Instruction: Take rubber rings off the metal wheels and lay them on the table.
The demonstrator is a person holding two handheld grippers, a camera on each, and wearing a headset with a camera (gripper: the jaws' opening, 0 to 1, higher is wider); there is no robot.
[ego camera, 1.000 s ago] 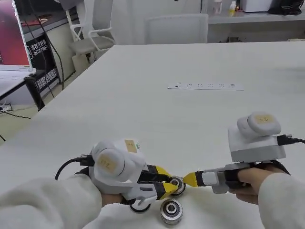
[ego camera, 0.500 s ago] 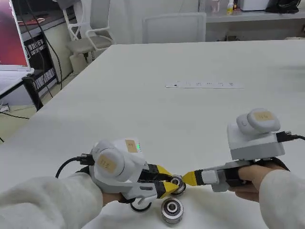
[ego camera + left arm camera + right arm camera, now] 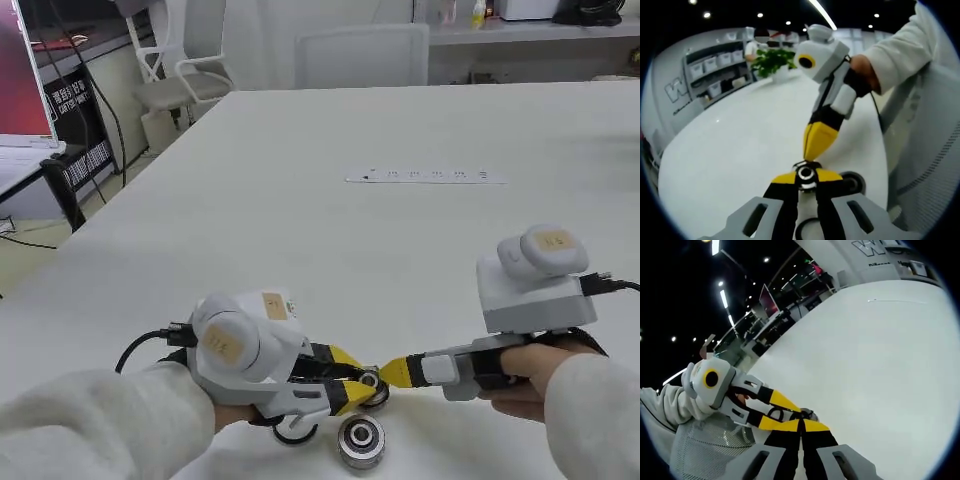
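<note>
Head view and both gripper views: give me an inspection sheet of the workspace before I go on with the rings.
Surface: white table, no spills seen.
Job's things: one metal wheel sits between the left gripper's jaws. A second wheel lies loose on the table beside it. A dark ring, likely rubber, lies under the left gripper.
Clutter: power strip mid-table, apart from the work.
Grippers: left gripper is shut on the metal wheel. The right gripper has its jaws together with the tip at that wheel; whether it pinches rubber cannot be told.
Cables: a black cable runs from the left gripper and a second cable from the right.
Surroundings: chair beyond the far edge, screen at left.
</note>
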